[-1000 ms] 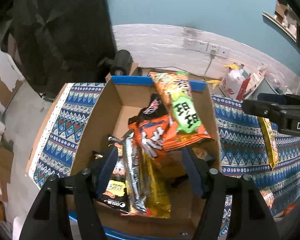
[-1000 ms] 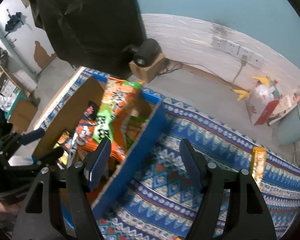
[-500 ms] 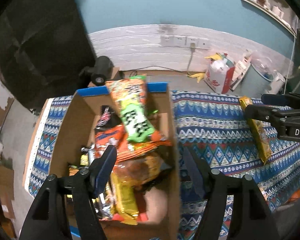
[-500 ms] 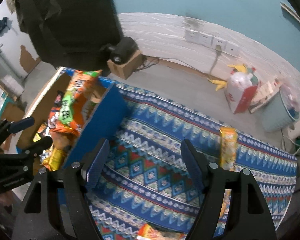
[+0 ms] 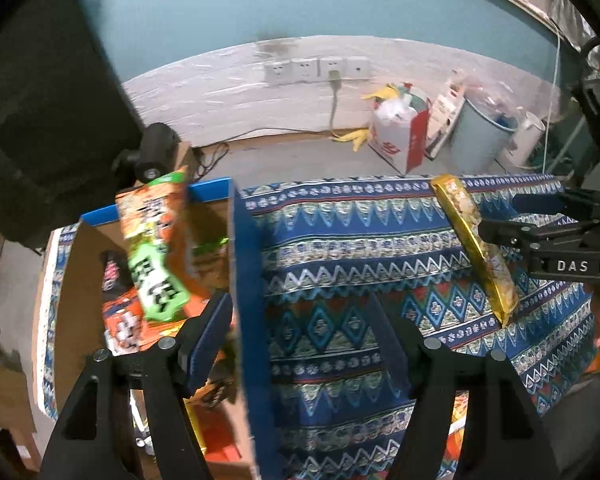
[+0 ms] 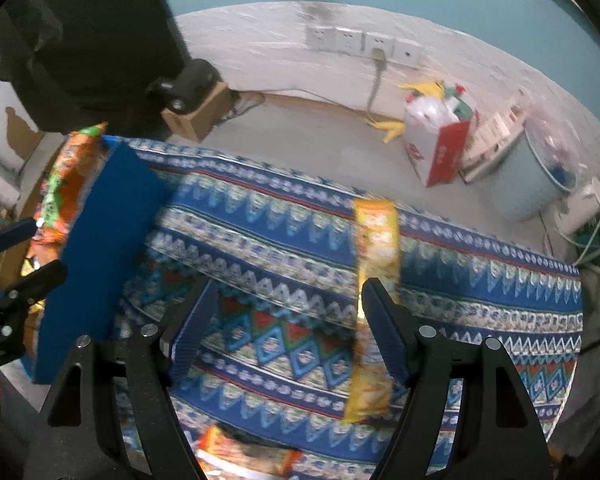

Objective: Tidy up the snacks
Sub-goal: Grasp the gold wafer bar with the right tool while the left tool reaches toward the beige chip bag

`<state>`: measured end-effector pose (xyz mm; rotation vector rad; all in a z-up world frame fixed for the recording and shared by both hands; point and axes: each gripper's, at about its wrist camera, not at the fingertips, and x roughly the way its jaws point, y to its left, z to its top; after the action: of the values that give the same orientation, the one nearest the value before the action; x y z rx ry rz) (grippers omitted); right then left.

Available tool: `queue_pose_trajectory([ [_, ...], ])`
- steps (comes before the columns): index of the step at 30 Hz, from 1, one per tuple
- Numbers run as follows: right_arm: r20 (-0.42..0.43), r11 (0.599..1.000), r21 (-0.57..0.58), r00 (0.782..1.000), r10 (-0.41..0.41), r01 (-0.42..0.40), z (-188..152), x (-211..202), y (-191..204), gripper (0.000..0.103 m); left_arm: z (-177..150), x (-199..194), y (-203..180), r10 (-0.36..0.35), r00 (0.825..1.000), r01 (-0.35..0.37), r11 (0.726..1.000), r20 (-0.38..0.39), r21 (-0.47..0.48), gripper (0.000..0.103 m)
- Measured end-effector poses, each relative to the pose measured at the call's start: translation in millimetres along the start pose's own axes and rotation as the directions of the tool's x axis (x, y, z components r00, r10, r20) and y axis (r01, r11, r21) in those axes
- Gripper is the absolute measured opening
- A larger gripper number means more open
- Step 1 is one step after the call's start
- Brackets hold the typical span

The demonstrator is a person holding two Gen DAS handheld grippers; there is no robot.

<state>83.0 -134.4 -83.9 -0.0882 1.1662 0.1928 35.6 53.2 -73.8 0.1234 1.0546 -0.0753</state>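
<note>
- Both grippers have swung to the right since the earlier frames: the cardboard box (image 5: pixel 72 280) now sits at the left of each view, and the patterned cloth (image 5: pixel 360 248) fills the middle.
- Left wrist view: the left gripper (image 5: pixel 300 336) has its jaws wide apart and holds nothing; they straddle the blue right wall of the box.
- Inside the box, an orange-and-green snack bag (image 5: pixel 156 248) leans on the far wall, its top above the blue rim, over other glossy orange packets.
- A long gold snack packet (image 5: pixel 476 248) lies flat near the cloth's far right edge; its foil is shiny and its shape narrow.
- The right gripper (image 5: pixel 540 216) comes in from the right, its tips just beside this packet.
- Right wrist view: the right gripper (image 6: pixel 288 332) is wide open and empty, above bare cloth.
- Here the gold packet (image 6: pixel 374 240) passes behind the right finger (image 6: pixel 384 336); whether they touch, I cannot tell.
- Another orange packet (image 6: pixel 244 452) lies at the cloth's near edge.
- Between box wall and gold packet the woven cloth is free.
</note>
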Motion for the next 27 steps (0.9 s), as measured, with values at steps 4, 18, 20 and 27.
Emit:
queue_pose_trajectory([
  [4,-0.027,0.999,0.022,0.999,-0.03,0.03,-7,13,-23,0.074,5,16,-16,-0.003,1.0,0.004,0.999,-0.026,0.036,0.072],
  [18,-0.122,0.994,0.083,0.991,-0.063,0.073,-24,65,-72,0.074,17,71,-61,-0.007,0.993,0.023,0.99,-0.114,0.14,0.072],
  [20,-0.135,0.994,0.074,0.989,-0.066,0.077,-25,72,-74,0.074,17,77,-66,-0.003,0.992,0.023,0.987,-0.124,0.159,0.072],
  [27,-0.155,0.995,0.041,0.984,-0.085,0.093,-31,90,-72,0.074,16,94,-80,-0.005,0.988,0.035,0.981,-0.153,0.193,0.072],
])
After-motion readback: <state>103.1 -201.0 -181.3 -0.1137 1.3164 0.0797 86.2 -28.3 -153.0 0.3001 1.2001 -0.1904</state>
